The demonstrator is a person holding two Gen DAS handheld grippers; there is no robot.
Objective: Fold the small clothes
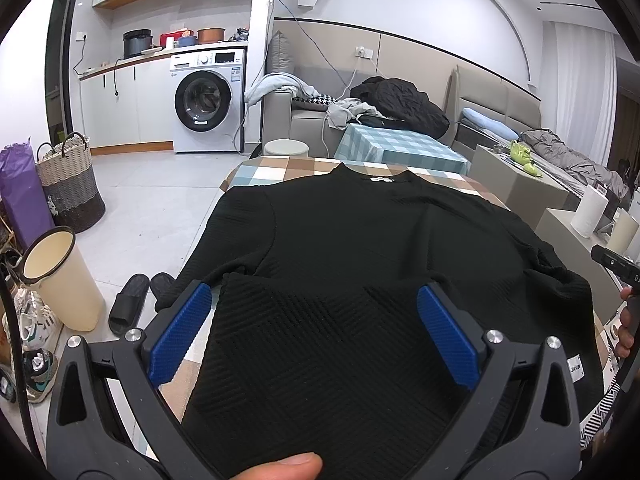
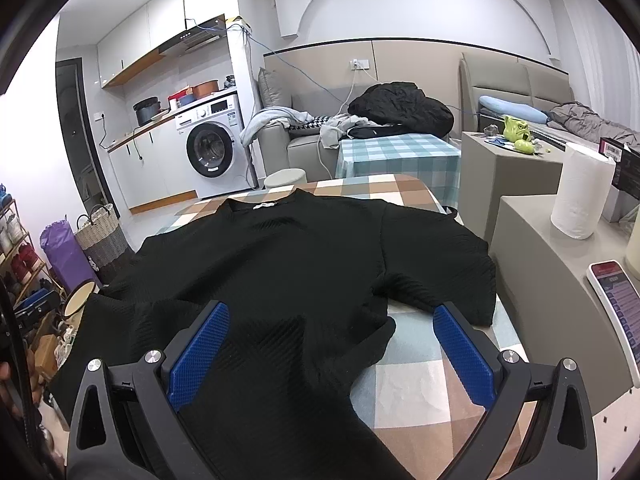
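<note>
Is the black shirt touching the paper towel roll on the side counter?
Apart. The right wrist view shows the black shirt lying on the checked tablecloth, while the paper towel roll stands on a separate grey counter.

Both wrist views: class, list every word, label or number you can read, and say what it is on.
"JIAXUN", roughly: tag by the left claw, barely legible.
Washer panel and sticker: too small.
Shirt neck label: blurred.
Phone screen: blurred.
Box barcode label: unreadable.

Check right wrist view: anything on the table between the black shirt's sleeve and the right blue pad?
Nothing: right wrist view shows bare checked tablecloth between the black textured shirt sleeve and the right gripper pad.
</note>
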